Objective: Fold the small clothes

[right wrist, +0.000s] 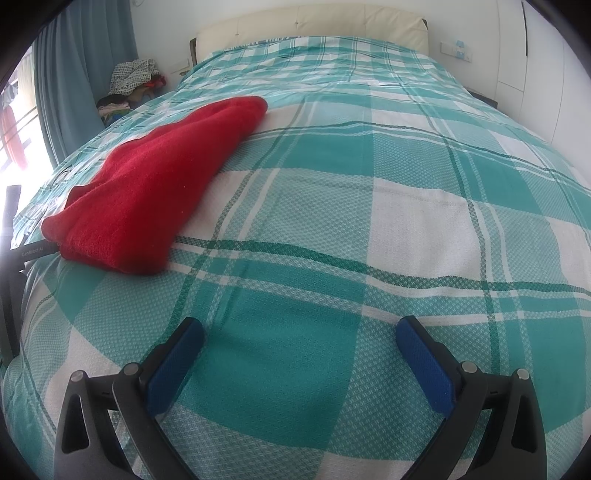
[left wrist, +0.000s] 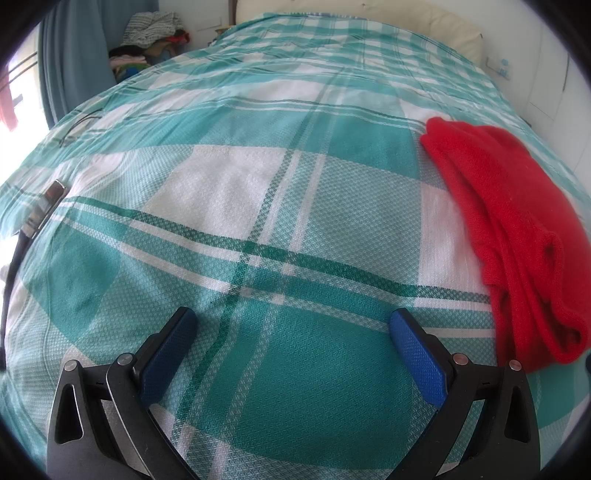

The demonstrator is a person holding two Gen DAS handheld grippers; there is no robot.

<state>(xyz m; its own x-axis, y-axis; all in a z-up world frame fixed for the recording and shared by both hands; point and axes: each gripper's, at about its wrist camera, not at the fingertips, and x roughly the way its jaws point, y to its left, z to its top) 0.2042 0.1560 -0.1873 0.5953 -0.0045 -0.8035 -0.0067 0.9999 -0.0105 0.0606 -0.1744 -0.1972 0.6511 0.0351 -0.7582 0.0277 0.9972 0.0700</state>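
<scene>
A red knit garment (left wrist: pixel 513 229) lies bunched and partly folded on the teal-and-white checked bedspread (left wrist: pixel 258 206). In the left wrist view it is to the right of my left gripper (left wrist: pixel 291 317), which is open and empty above the bedspread. In the right wrist view the garment (right wrist: pixel 151 184) lies to the upper left of my right gripper (right wrist: pixel 299 326), which is also open and empty. Neither gripper touches the garment.
A pile of clothes (right wrist: pixel 129 85) sits beside the bed at the far left, next to a blue curtain (right wrist: pixel 74 74). A cream headboard (right wrist: pixel 314 22) is at the far end. A black cable and metal part (left wrist: pixel 40 210) lie at the bed's left edge.
</scene>
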